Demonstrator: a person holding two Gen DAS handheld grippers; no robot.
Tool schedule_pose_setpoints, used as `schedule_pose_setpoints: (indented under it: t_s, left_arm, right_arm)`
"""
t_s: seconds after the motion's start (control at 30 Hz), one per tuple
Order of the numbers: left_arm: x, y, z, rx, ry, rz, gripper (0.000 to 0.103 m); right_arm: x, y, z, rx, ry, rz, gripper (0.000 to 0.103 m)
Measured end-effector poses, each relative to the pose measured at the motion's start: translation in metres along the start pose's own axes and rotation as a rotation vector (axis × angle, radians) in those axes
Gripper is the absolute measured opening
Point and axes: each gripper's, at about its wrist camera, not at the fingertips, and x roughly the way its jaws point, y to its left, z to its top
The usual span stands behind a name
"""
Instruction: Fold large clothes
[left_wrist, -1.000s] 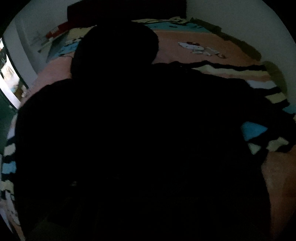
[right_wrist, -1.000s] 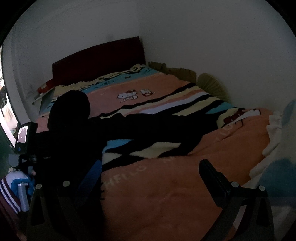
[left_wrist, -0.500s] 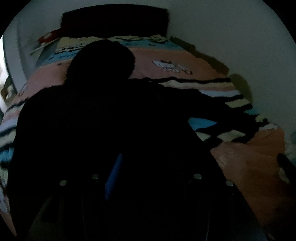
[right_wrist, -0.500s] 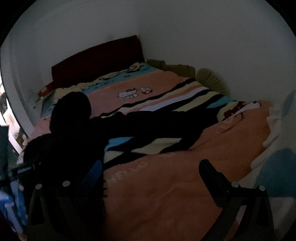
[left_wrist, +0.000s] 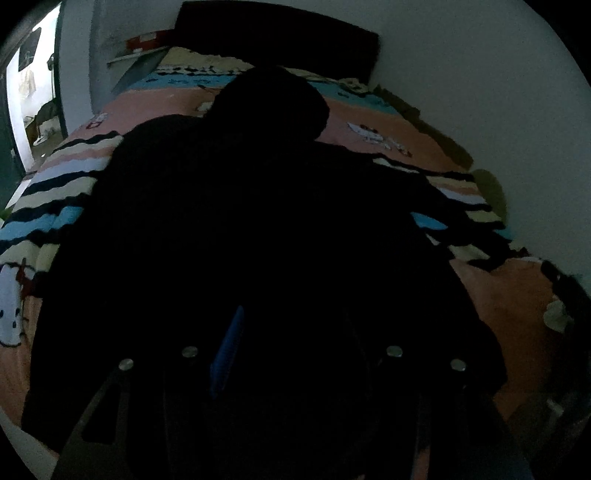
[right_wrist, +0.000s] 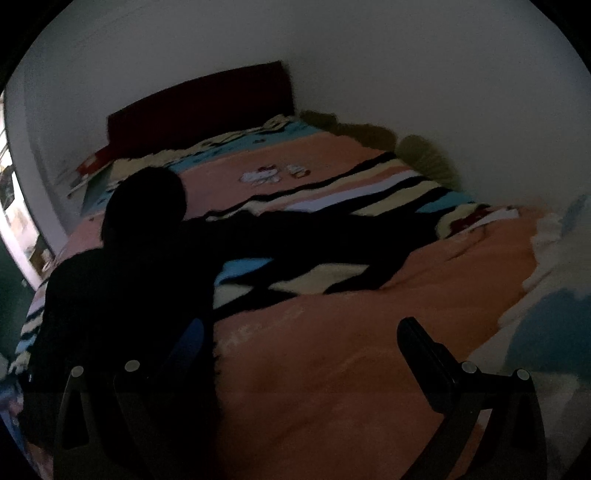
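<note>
A large black hooded garment (left_wrist: 240, 229) lies spread flat on the bed, hood toward the headboard, one sleeve stretched out to the right (right_wrist: 332, 236). My left gripper (left_wrist: 295, 343) hovers over its lower hem, open and holding nothing; the blue pad of its left finger (left_wrist: 227, 350) shows, the right finger is lost against the dark cloth. My right gripper (right_wrist: 306, 339) is open and empty above the orange blanket, right of the garment's body (right_wrist: 122, 295).
The bed carries an orange blanket (right_wrist: 369, 350) with coloured stripes (right_wrist: 388, 192). A dark red headboard (right_wrist: 199, 107) and white walls stand behind and to the right. White-and-blue cloth (right_wrist: 546, 295) lies at the right edge. A doorway (left_wrist: 29, 96) opens at the left.
The left gripper has drawn back from the garment and swung left, so more of the bed's left side shows. The right gripper has moved slightly right and tilted; the garment lies still.
</note>
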Motion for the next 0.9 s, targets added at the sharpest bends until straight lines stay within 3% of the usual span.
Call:
schedule_pose_setpoints:
  t_s: [0.27,0.47,0.53,0.9]
  left_arm:
    - [-0.025,0.022,0.003,-0.01,-0.086,0.062,0.052]
    - [-0.006,0.03,0.007,0.025,-0.068,0.129,0.052]
    - [0.006,0.032,0.007,0.036,-0.062,0.157,0.052]
    - [0.058,0.05,0.018,0.024,-0.012,0.187,0.052]
  right_arm:
    - [0.005,-0.056,0.082,0.176,-0.075,-0.091,0.103]
    - [0.048,-0.106,0.129,0.288,-0.043,-0.116,0.097]
    - [0.069,-0.121,0.136,0.316,-0.01,-0.119,0.087]
    - [0.2,-0.203,0.118,0.461,0.218,-0.241,0.087]
